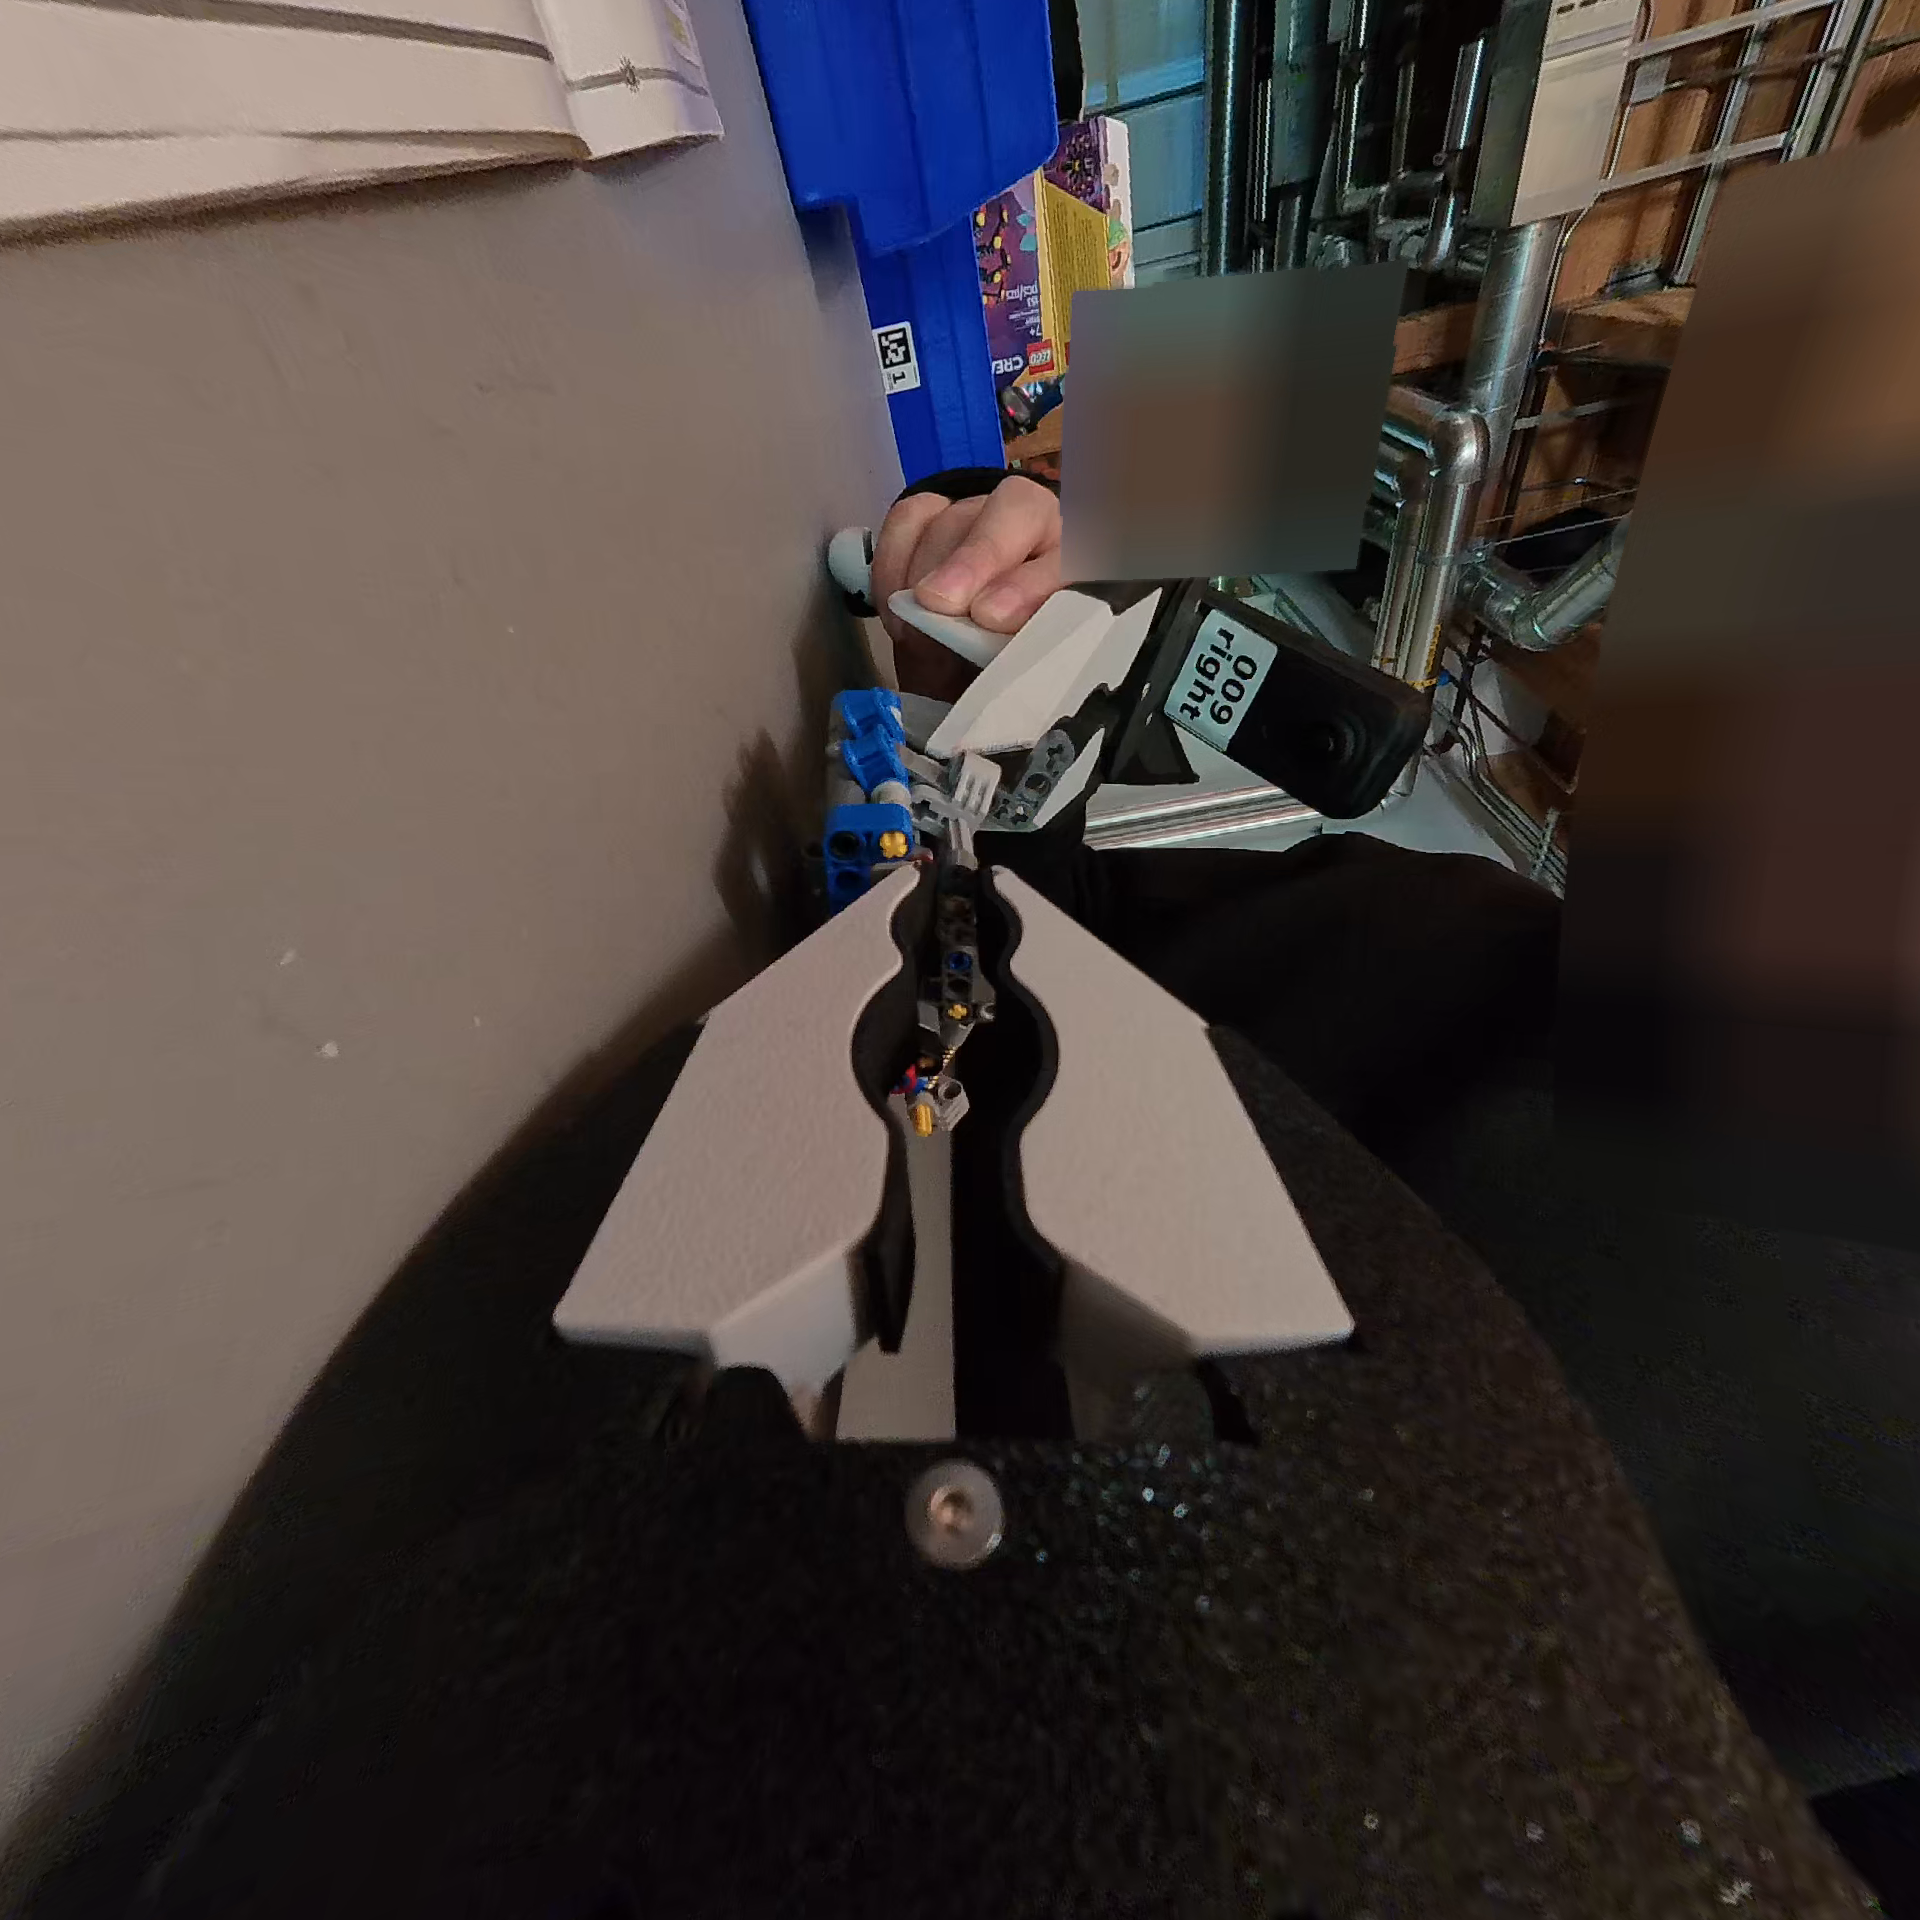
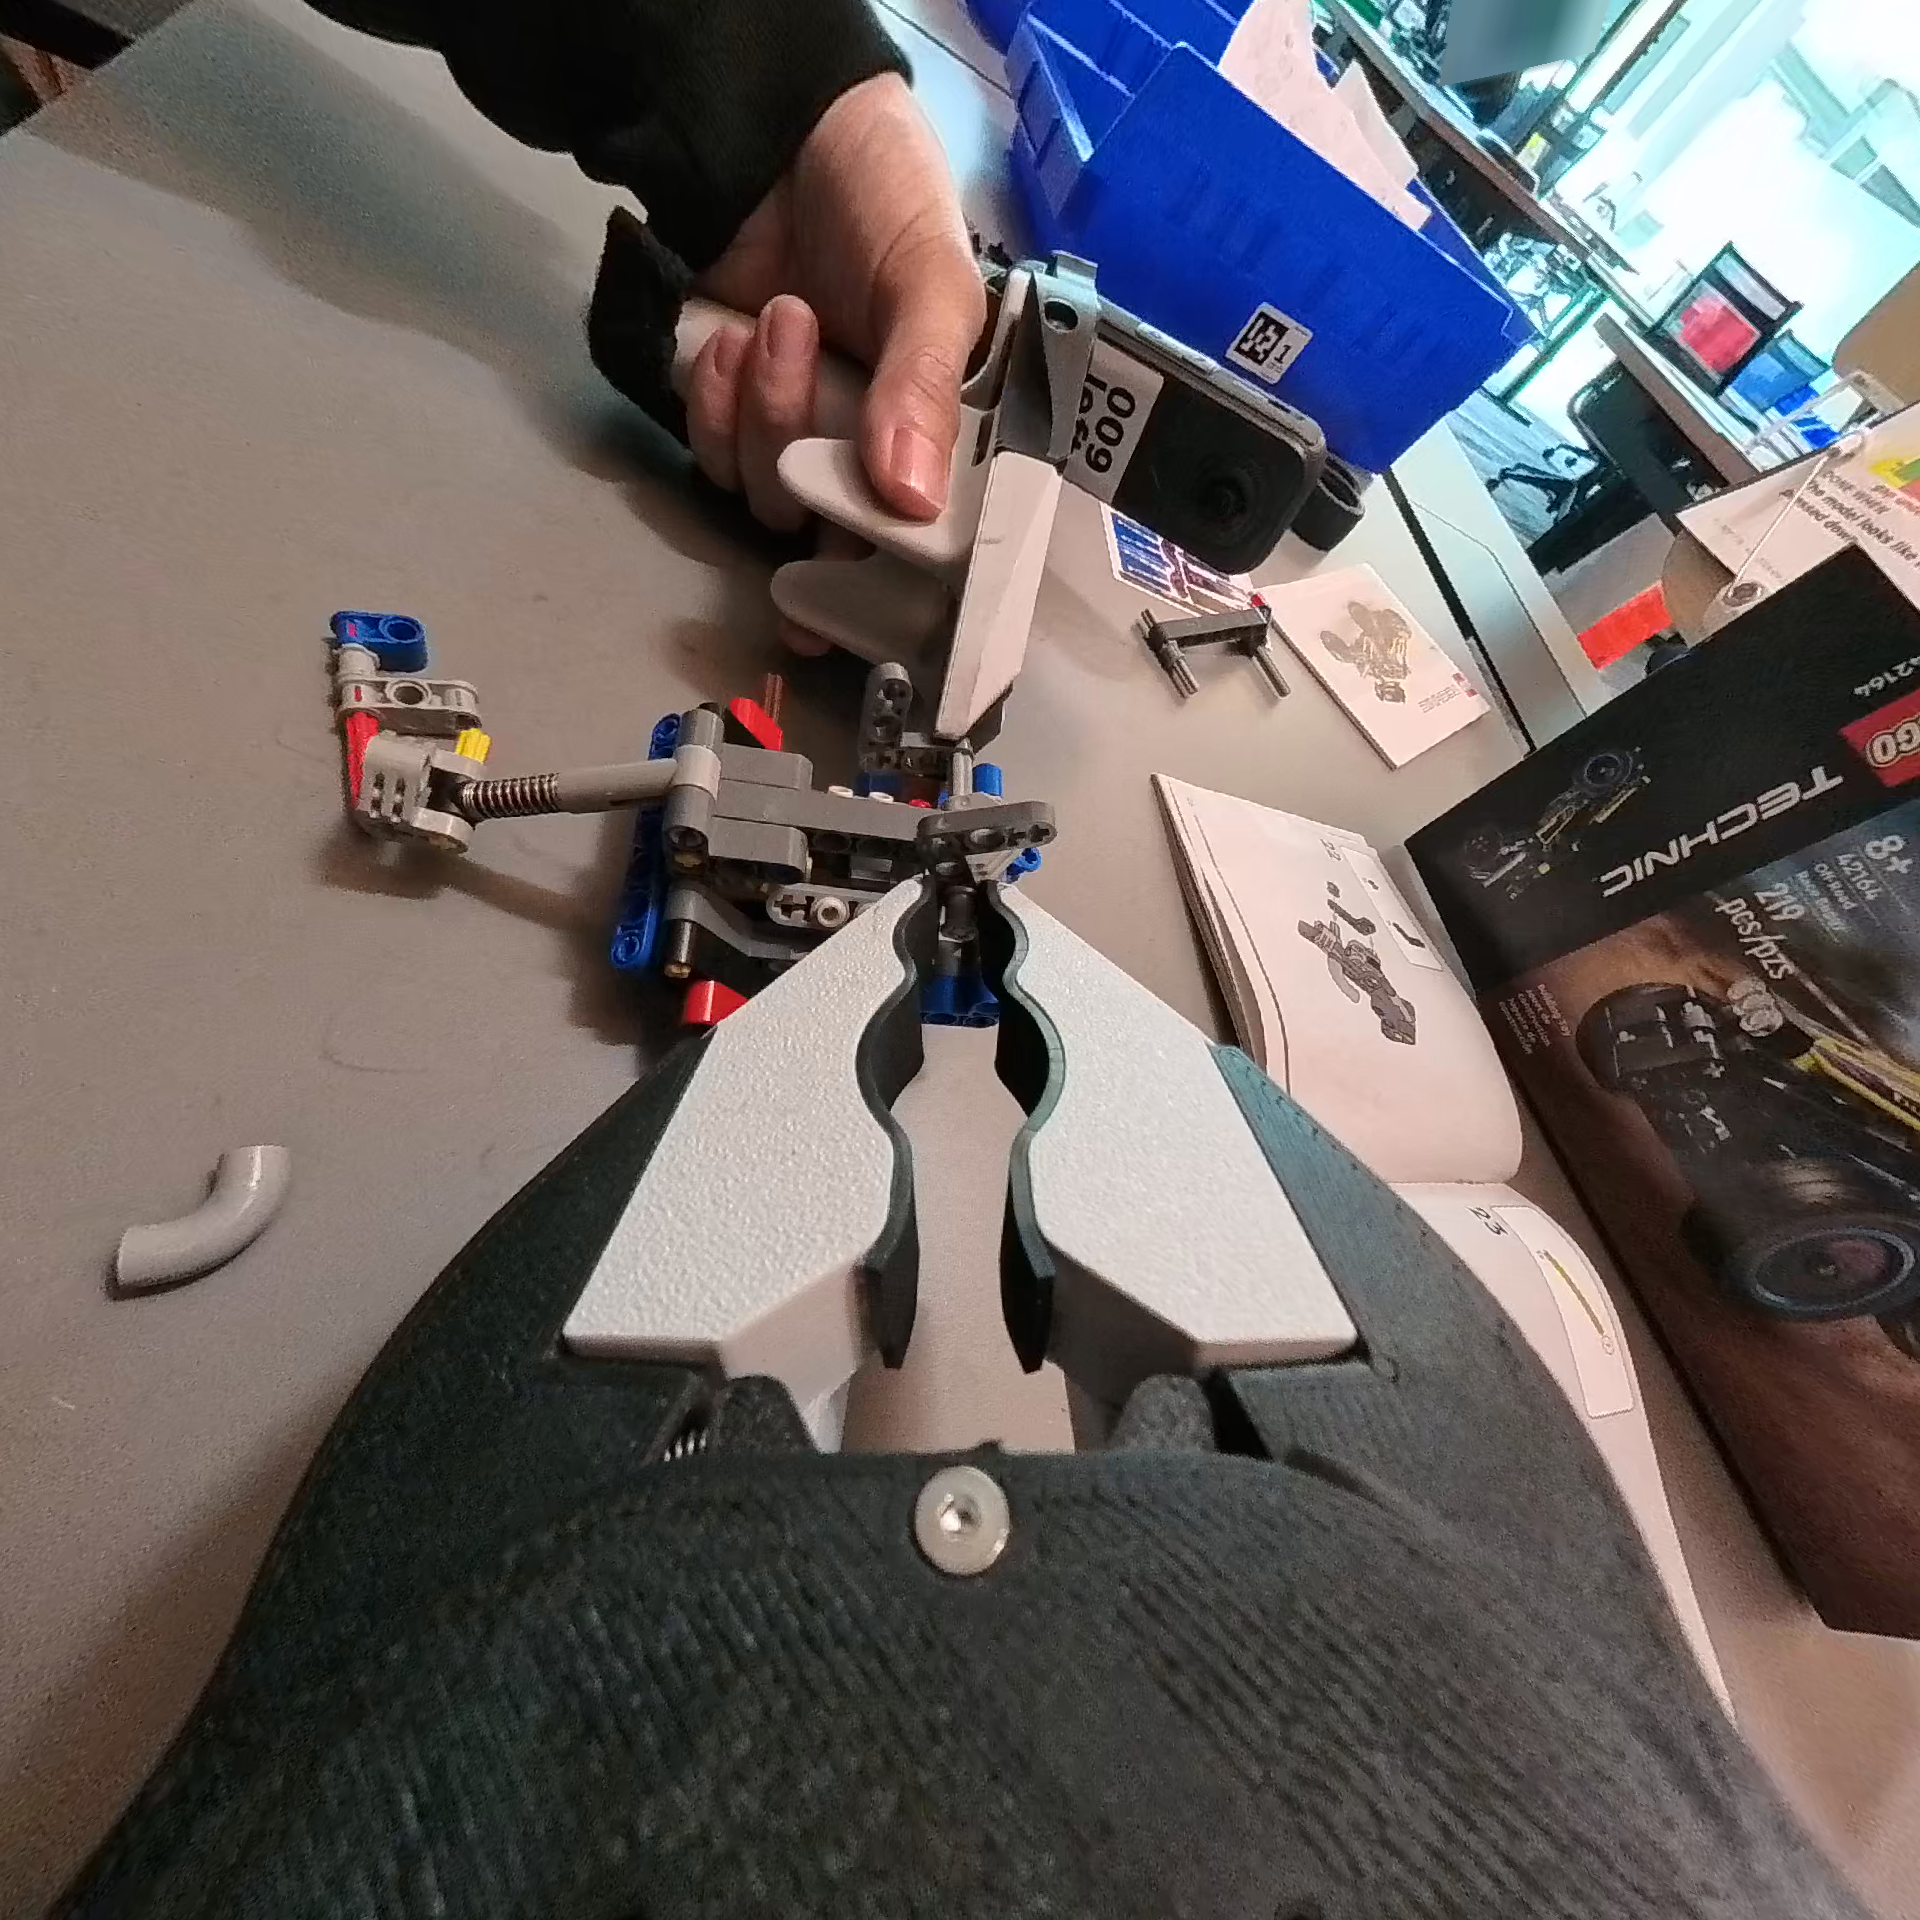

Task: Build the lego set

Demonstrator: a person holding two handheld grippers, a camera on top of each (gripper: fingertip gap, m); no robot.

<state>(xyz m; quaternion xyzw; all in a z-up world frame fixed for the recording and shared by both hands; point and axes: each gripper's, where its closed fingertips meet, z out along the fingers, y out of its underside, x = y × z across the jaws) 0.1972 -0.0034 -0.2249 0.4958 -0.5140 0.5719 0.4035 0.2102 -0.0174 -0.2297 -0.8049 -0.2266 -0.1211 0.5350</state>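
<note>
Grey matte tabletop [image 2: 260, 416] carries the whole scene; at its far right a blue plastic bin [image 2: 1247, 218] is seen with white paper sheets [image 2: 1320, 94] standing in it. A brick assembly [image 2: 769, 821] of grey, blue and red studless beams lies mid-table, its long axis running left to right; a grey rod with a coiled spring [image 2: 509, 795] points left from it to a light grey joint piece [image 2: 400, 769]. The right gripper [image 2: 961, 899] is clenched on a small dark pin at the assembly's right end, ridged dark pads against it; the left gripper [image 2: 971, 722] comes down from the far side, its pale tips closed on the upper part of the assembly, a hand [image 2: 862, 343] around its handle. A curved grey tube piece [image 2: 203, 1216] lies near left; an open instruction booklet [image 2: 1340, 987] and a dark printed box [image 2: 1714, 987] are set at right.
</note>
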